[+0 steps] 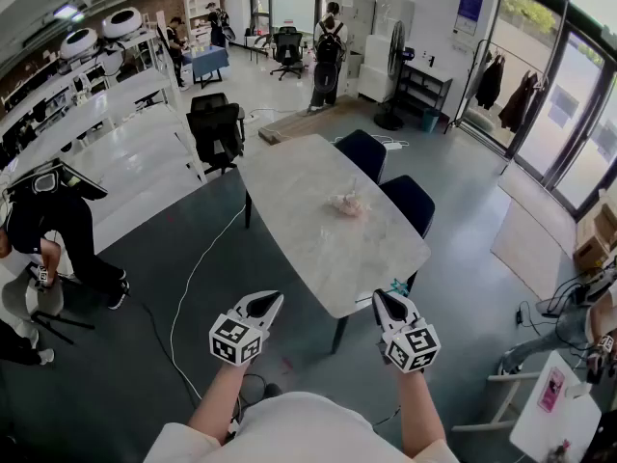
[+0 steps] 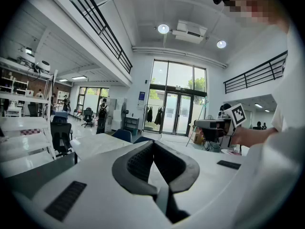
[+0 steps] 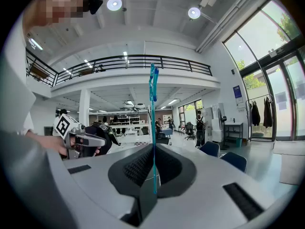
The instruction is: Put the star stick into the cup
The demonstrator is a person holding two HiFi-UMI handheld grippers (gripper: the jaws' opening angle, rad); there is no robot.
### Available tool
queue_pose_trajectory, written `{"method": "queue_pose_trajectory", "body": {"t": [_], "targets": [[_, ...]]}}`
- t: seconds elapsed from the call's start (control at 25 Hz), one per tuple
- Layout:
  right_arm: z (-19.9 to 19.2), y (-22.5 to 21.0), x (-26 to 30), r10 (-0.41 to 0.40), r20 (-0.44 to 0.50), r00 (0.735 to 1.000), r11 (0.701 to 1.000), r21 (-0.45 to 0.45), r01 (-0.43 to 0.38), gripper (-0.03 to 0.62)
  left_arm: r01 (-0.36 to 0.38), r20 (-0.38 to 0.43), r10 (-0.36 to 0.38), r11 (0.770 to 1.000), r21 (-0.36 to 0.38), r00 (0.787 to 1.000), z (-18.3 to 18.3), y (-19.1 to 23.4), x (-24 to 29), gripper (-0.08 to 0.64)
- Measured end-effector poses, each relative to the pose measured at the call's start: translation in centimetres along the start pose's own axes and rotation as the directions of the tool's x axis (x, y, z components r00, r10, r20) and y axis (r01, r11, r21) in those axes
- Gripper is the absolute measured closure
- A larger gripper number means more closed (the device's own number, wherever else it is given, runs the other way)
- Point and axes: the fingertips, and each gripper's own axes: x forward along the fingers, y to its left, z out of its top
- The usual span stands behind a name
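Star stick [image 3: 153,128] in R jaws, table [image 1: 308,249] ahead

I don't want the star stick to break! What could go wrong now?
The star stick is very thin, and the right gripper pinches only its bottom end, so it might tilt or slip out. The table is ahead, so the long stick could bump something while carried. The small pale thing there looks light and may tip over.

Bright, even daylight, fisheye-warped edges

no legible text, wall poster [image 1: 470,10] too small
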Motion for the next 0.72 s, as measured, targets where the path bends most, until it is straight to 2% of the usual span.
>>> {"method": "queue_pose_trajectory", "body": {"t": [0.28, 0.48, 0.72], "targets": [[0.3, -0.1, 0.0, -0.008, 0.009, 1.000, 1.000, -0.006, 0.009, 0.578, 0.014, -0.006, -0.014, 1.000, 0.000, 1.000, -0.1, -0.6, 0.2, 0.540], [0.1, -0.8, -0.4, -0.047, 0.011, 0.999, 0.999, -0.008, 0.047, 0.577, 0.010, -0.012, -0.010, 1.000, 0.000, 1.000, -0.6, -0.9, 0.3, 0.540], [-0.2, -0.6, -1.9, -0.027, 0.008, 1.000, 1.000, -0.004, 0.027, 0.577, 0.010, -0.011, -0.010, 1.000, 0.003, 1.000, -0.7, -2.4, 0.1, 0.540]]}}
